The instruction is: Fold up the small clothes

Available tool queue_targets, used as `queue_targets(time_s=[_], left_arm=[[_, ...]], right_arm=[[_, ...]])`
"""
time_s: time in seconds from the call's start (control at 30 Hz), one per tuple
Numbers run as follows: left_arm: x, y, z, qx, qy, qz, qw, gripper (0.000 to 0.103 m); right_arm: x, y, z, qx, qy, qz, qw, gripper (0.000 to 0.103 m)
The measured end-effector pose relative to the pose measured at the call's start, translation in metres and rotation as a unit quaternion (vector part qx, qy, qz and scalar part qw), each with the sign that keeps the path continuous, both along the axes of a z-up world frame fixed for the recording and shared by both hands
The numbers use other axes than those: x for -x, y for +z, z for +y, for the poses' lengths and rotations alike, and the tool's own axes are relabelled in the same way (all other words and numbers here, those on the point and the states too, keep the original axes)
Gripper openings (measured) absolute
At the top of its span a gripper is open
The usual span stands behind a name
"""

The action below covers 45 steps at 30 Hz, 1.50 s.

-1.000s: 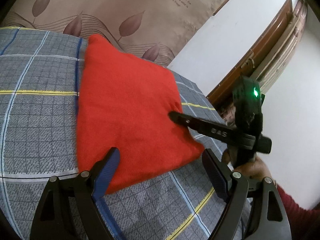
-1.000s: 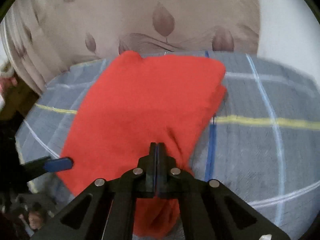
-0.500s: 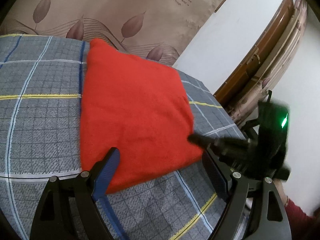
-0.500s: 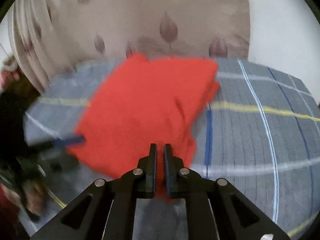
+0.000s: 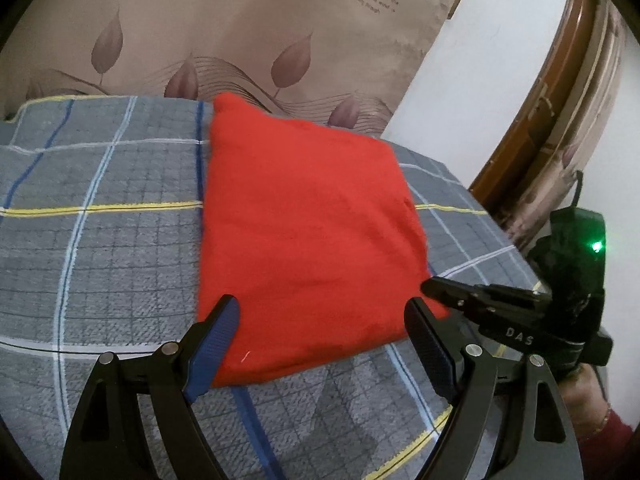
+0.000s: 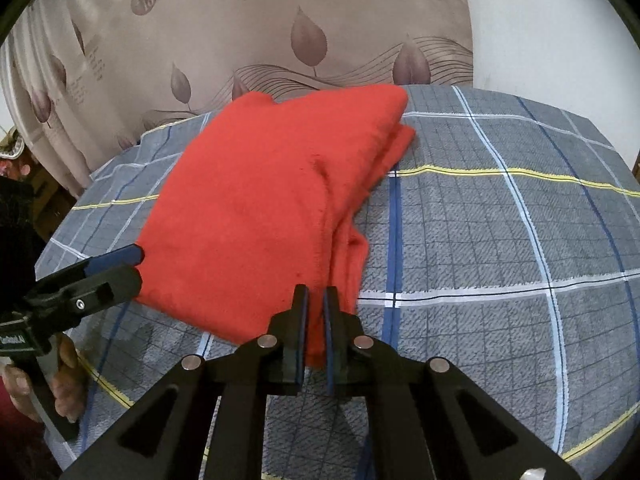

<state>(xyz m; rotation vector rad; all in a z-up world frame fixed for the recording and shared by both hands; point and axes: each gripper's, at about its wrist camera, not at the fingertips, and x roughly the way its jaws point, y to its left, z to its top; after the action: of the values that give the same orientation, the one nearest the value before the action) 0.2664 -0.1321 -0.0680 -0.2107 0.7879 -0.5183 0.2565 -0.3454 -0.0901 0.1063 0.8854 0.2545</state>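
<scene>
Cloth [image 5: 304,232]: lay folded on the checked cover [image 5: 100,248].
Left gripper [image 5: 322,332]: spread wide.
Right gripper [image 6: 315,320]: slightly parted, gripping nothing.

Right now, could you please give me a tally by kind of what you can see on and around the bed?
Red folded garment: 1
Plaid bedspread: 1
Grippers: 2, the left gripper and the right gripper
Leaf-print curtain: 1
Total: 5
</scene>
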Motion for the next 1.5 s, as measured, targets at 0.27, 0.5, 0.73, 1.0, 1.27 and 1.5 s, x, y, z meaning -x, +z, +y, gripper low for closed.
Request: queue_targets(time_s=[0.27,0.5,0.73,1.0,1.27,1.5], left_arm=[[0.004,0.001,-0.005,-0.035,0.015,-0.008,0.9992,0.087],[0.007,0.024,0.006,-0.073,0.018,-0.055,0.9956,0.092],[-0.066,0.022,0.044,-0.038,-0.063,0.012,0.9972,0.096],[-0.131,-0.006,0.049,0.114,-0.125,0.100,0.9804,0.096],[-0.166,-0.016,0.031,0.166,-0.190,0.129,0.9592,0.096],[-0.176,-0.020,0.035,0.203,-0.191,0.134,0.9511,0.077]], right_arm=[[0.001,0.000,-0.002,-0.008,0.000,0.001,1.000,0.005],[0.006,0.005,-0.012,-0.064,0.004,-0.006,0.998,0.026],[-0.029,0.022,-0.051,-0.152,0.003,0.000,0.988,0.061],[-0.082,-0.005,-0.067,-0.220,0.015,0.061,0.974,0.061],[-0.113,-0.012,-0.048,-0.255,0.082,0.101,0.958,0.065],[-0.134,-0.012,-0.030,-0.257,0.104,0.096,0.956,0.069]])
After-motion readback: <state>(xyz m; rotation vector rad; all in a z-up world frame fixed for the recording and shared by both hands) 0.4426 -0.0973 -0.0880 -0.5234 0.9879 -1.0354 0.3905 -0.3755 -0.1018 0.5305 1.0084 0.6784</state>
